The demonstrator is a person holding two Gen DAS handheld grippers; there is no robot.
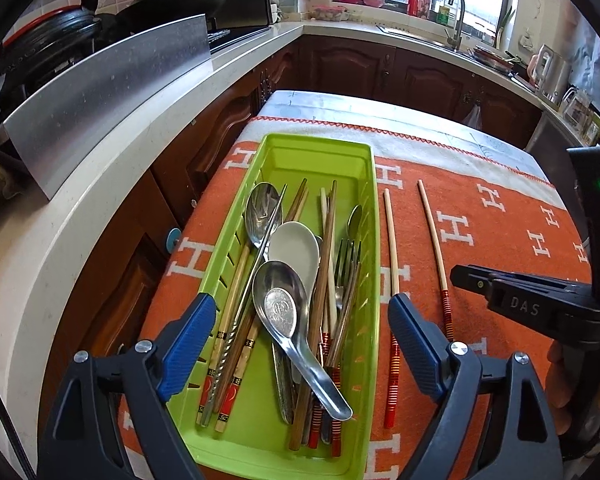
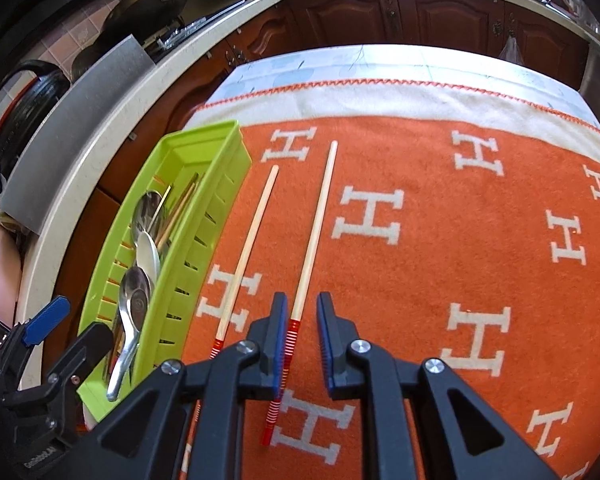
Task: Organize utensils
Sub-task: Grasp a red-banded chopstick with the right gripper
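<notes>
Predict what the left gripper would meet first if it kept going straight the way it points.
Probably the steel spoon on top of the pile in the green tray, centred between the left gripper's open jaws; depth is uncertain.

Your left gripper [image 1: 300, 340] is standing wide open, jaws far apart, pointing steeply down; its blue pads [image 1: 188, 344] are touching nothing. Your right gripper [image 2: 302, 340] is also pointing steeply down, w/ only a narrow gap between the jaws, not pressing on anything. Part of your right hand [image 1: 580, 380] is showing behind it in the left wrist view.
</notes>
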